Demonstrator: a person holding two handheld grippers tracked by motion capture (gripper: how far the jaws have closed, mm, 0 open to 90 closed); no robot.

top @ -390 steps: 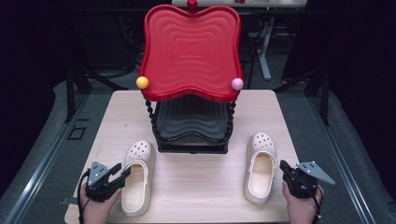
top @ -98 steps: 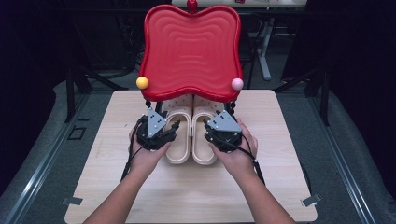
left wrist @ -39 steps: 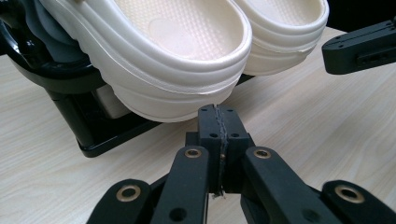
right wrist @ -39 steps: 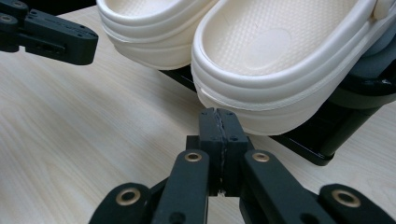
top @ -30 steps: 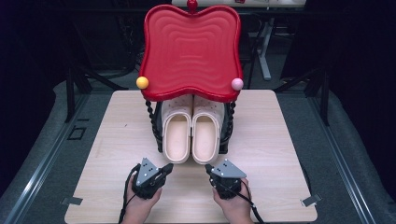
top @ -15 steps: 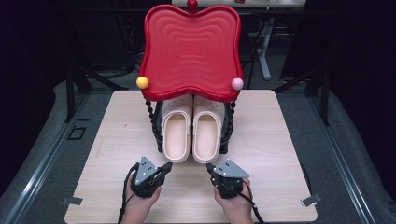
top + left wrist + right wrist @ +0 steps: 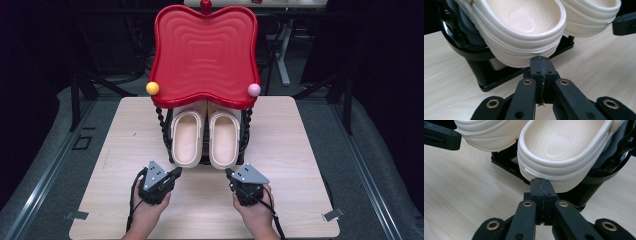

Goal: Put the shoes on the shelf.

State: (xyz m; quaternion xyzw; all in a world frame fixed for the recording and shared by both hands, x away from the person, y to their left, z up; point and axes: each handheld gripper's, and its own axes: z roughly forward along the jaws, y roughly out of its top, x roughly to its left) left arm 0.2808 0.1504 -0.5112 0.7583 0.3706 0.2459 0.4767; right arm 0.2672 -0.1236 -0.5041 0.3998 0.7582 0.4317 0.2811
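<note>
Two clogs (image 7: 206, 137) rest side by side on the rack's (image 7: 165, 131) lower shelf, under its red tray, while the left gripper (image 7: 176, 173) and right gripper (image 7: 228, 173), jaws fully closed and empty, sit near them on the table (image 7: 125, 130); placement appears complete, so the next move likely calls only for withdrawal.

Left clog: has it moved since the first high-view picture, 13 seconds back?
Yes. The left clog went from the bare table left of the rack onto the rack's lower shelf, under the red tray, beside the right clog.

Toes of both clogs (image 7: 205, 135) hidden under red tray (image 7: 205, 50); rack's (image 7: 167, 135) lower shelf mostly covered.
</note>
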